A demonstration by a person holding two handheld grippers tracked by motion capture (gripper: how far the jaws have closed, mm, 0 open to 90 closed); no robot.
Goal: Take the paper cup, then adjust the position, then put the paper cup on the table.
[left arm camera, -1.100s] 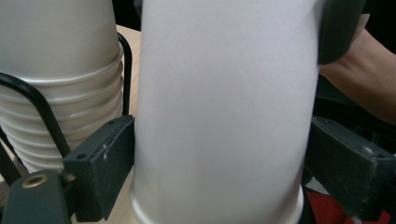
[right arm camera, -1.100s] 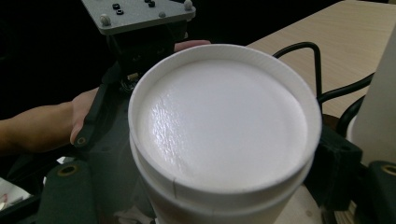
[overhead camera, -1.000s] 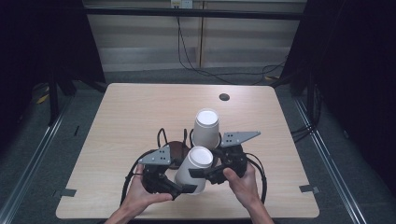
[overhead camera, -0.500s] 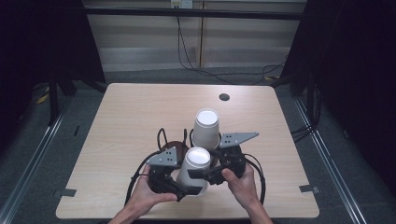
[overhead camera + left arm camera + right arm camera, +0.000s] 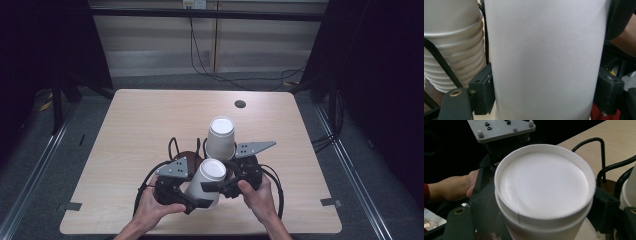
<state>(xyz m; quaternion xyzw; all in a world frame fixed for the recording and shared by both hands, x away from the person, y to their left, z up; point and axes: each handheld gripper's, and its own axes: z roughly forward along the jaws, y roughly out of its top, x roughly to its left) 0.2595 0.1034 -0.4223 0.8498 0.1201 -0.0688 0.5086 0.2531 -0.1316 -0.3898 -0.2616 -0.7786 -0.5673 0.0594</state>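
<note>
Two white paper cups, nested and upside down, are being held between both tongs near the front edge of the tabletop (image 5: 150, 115). The left tongs (image 5: 192, 200) are gripping the lower, outer cup (image 5: 544, 62) around its wall: in the left gripper view the black jaws are pressing on either side of the white paper. The right tongs (image 5: 220, 186) are closing on the upper cup (image 5: 544, 187) near its flat bottom; in the right gripper view the jaws are flanking its rimmed base, and a seam line is showing where one cup is sitting over another.

This two-handed hold looks chosen for pulling the pair apart: one grip anchoring one cup, the other grip on the second cup so it can slide off along the shared axis. The pair is being held tilted, with the flat bottom facing up and away from the person, which is giving each hand a clear side to approach from.

Just behind them, a taller stack of cups (image 5: 221, 137) is standing upside down on the tabletop; its ribbed rims are visible beside the held cup in the left gripper view. A dark brown disc (image 5: 187, 156) is lying under the cables beside that stack; what it is I cannot tell. A small dark hole (image 5: 240, 104) is sitting near the far edge.
</note>
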